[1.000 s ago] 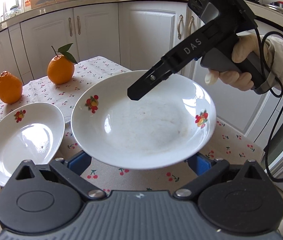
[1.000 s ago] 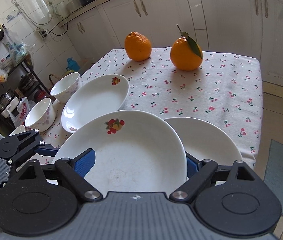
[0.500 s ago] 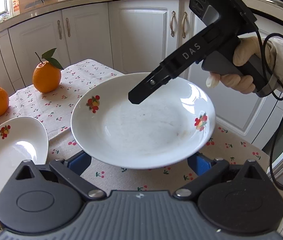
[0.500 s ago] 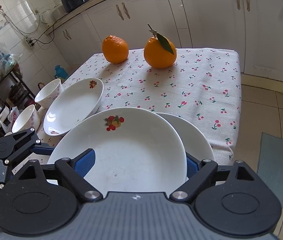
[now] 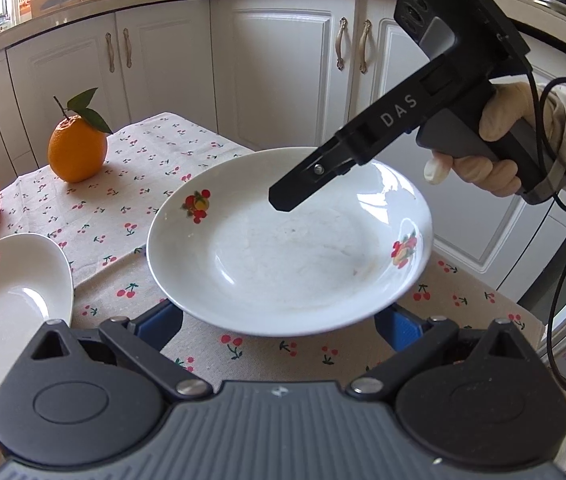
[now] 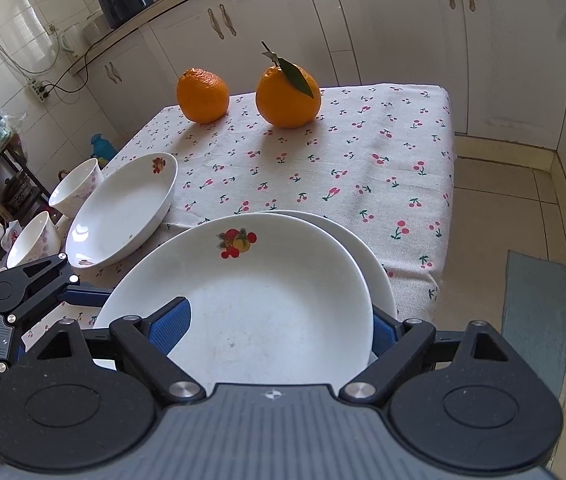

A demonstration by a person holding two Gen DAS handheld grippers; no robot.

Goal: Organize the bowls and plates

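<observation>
Cherry-printed cotton covers the table (image 6: 323,168), the widest thing in view, and at its near edge sits the top plate (image 6: 267,292), white with a fruit motif on its rim. This plate lies directly ahead of the right gripper (image 6: 276,332), whose jaws stand wide with the plate's near side between them. One blue pad (image 6: 173,326) lies over the plate's inner face, and the other is mostly hidden behind the rim on the opposite side, so the plate looks clamped there. Seen from the left wrist, one black finger of that gripper reaches over the plate's far rim, with a gloved hand (image 5: 495,152) on the handle. Under the top plate, showing as a crescent on its right, is a second plate (image 6: 379,276); whether the two touch cannot be told. The left gripper (image 5: 279,326) comes in from the other side with its jaws also spread wide. Both of its pads are tucked below the plate's near rim, and it cannot be told whether they press on the plate or only sit beneath it. An oval dish (image 6: 123,216) rests on the cloth to the left, apart from the plates. Beyond it at the table's far end are a leafed orange (image 6: 287,96) and a plain orange (image 6: 202,95). Two small bowls (image 6: 77,190) stand at the left edge.
</observation>
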